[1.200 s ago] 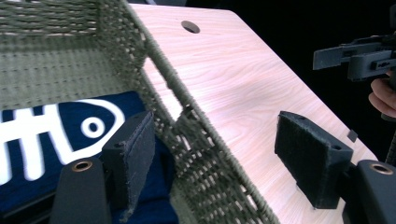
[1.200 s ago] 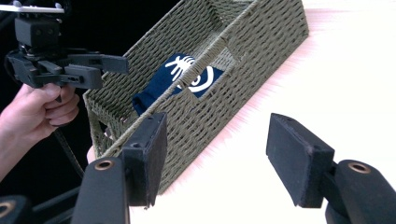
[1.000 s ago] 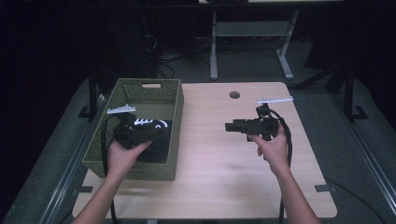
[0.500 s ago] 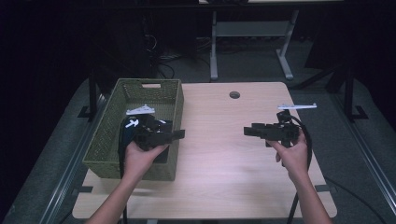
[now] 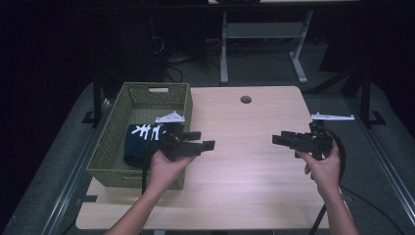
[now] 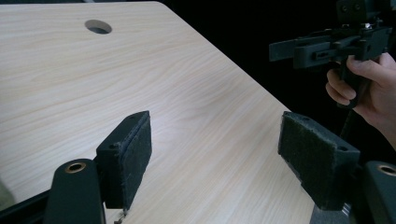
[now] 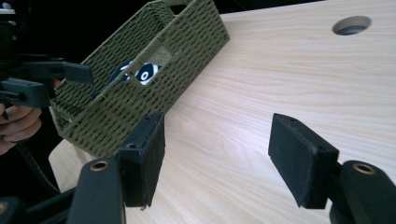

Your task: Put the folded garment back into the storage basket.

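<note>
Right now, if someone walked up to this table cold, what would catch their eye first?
Probably the green woven basket at the table's left edge, with a folded dark blue cloth with white marks lying inside it. Next, the two black hand-held tools facing each other over bare wood: the left gripper beside the basket and the right gripper near the right edge, both with open, empty jaws.

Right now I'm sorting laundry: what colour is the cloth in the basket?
Dark navy cloth with white markings, clearest in the high view.
</note>
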`<state>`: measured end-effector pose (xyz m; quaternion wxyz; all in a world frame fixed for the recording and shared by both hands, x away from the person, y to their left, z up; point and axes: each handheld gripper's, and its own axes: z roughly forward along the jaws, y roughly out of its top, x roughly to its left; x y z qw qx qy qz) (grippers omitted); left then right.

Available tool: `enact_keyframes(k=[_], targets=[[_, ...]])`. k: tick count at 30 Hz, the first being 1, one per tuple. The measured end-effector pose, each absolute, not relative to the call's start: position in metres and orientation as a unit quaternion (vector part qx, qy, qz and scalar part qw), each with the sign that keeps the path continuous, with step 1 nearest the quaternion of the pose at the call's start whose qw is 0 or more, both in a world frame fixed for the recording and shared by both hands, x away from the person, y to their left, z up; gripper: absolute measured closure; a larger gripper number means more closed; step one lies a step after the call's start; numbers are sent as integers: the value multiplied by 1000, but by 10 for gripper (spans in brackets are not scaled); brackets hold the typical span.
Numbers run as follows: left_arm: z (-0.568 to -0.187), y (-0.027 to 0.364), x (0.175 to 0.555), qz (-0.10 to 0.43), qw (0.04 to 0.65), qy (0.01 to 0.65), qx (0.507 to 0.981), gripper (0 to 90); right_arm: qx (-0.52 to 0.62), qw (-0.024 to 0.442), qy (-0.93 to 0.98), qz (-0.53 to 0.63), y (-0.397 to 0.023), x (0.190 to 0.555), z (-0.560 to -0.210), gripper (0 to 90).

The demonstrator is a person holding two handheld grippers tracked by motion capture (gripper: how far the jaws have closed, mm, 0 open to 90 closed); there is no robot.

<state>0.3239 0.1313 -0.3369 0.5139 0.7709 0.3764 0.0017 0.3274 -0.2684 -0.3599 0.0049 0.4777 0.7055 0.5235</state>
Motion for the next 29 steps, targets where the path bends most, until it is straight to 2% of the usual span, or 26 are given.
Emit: enact_keyframes(k=[19, 29], targets=[[-351, 82, 312, -11, 513, 350, 783, 231, 512, 26, 690, 511, -315, 301, -383, 334], [-381, 55, 294, -20, 498, 325, 804, 227, 532, 40, 675, 510, -338, 275, -416, 309]])
